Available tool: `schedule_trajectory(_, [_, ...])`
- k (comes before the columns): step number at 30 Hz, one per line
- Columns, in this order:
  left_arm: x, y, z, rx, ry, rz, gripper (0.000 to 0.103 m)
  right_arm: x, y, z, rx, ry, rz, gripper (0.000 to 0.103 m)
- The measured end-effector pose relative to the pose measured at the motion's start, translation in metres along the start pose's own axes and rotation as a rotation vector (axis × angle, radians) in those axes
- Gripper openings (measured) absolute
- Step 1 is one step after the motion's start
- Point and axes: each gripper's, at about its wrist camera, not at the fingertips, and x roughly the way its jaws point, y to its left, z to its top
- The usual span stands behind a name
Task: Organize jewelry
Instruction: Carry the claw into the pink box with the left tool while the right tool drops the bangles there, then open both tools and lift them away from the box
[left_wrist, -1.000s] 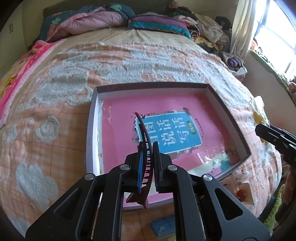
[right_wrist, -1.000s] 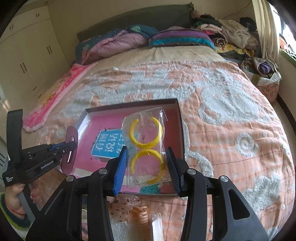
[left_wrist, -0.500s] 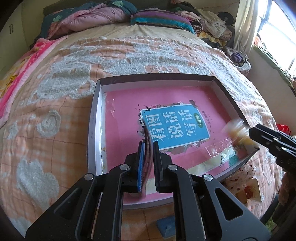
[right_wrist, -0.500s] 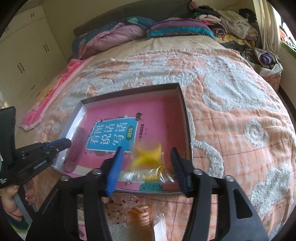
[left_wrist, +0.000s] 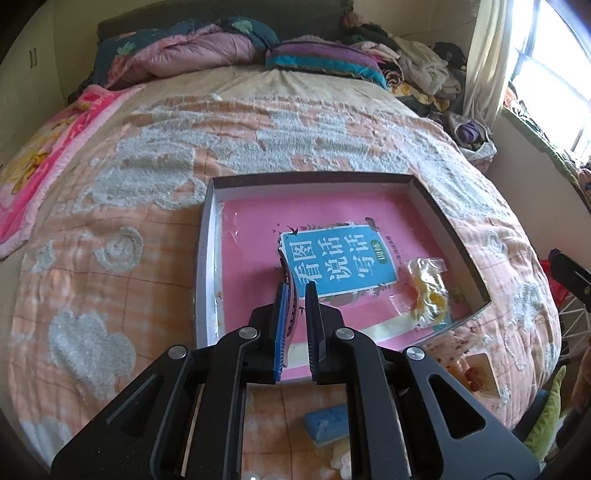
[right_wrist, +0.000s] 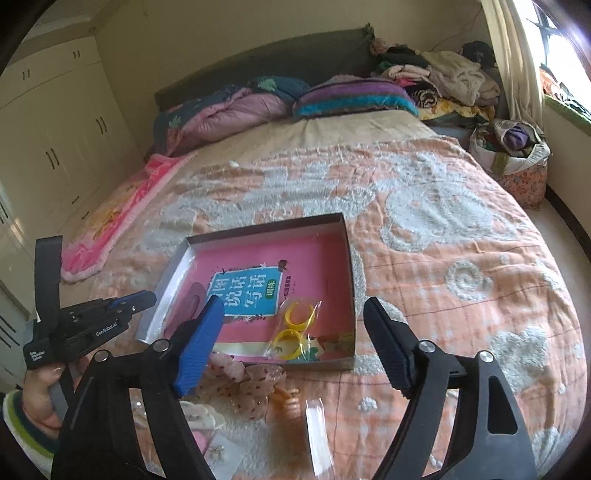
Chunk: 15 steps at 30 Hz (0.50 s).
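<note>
A shallow box (left_wrist: 445, 218) (right_wrist: 349, 266) lies on the bed with a pink book (left_wrist: 258, 229) (right_wrist: 243, 264) inside. A clear bag of yellow bangles (left_wrist: 428, 291) (right_wrist: 295, 325) lies in the box's near right corner. My right gripper (right_wrist: 295, 345) is open and empty, raised above the box's front edge. My left gripper (left_wrist: 297, 314) is slightly parted around a mauve hair clip (left_wrist: 290, 284) (right_wrist: 192, 299), which leans on the left blue pad and rests in the box's near left part. The left gripper also shows in the right wrist view (right_wrist: 144, 297).
The box sits on an orange-and-white bedspread (right_wrist: 443, 229). Loose items lie in front of the box: a speckled pink hair piece (right_wrist: 255, 384), a clear packet (right_wrist: 317, 432), a small card (left_wrist: 480, 373), a blue item (left_wrist: 328, 424). Pillows and clothes pile at the bed's head (left_wrist: 314, 59).
My right gripper opened and dropped the bangle bag into the box, then rose back. My left gripper lowered the hair clip into the box and its jaws have parted a little.
</note>
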Motion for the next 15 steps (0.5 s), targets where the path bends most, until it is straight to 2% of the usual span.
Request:
schedule_trajectory(3, [-0.015, -0.004, -0.002, 0.007, -0.022, -0.004, 0.006, -0.022, 0.001, -0.002, 0.016, -0.035, 0.01, 0.086])
schedule_trajectory(6, [-0.031, -0.008, -0.005, 0.014, -0.043, -0.006, 0.028, -0.043, 0.001, -0.004, 0.027, -0.079, 0.013, 0.091])
schedule_trajectory(9, [-0.045, -0.012, -0.006, 0.01, -0.056, -0.017, 0.033, -0.058, 0.004, -0.005, 0.016, -0.102, 0.003, 0.093])
schedule_trajectory(15, [-0.071, -0.025, -0.012, 0.019, -0.101, -0.019, 0.064, -0.082, 0.01, -0.014, -0.03, -0.145, -0.028, 0.093])
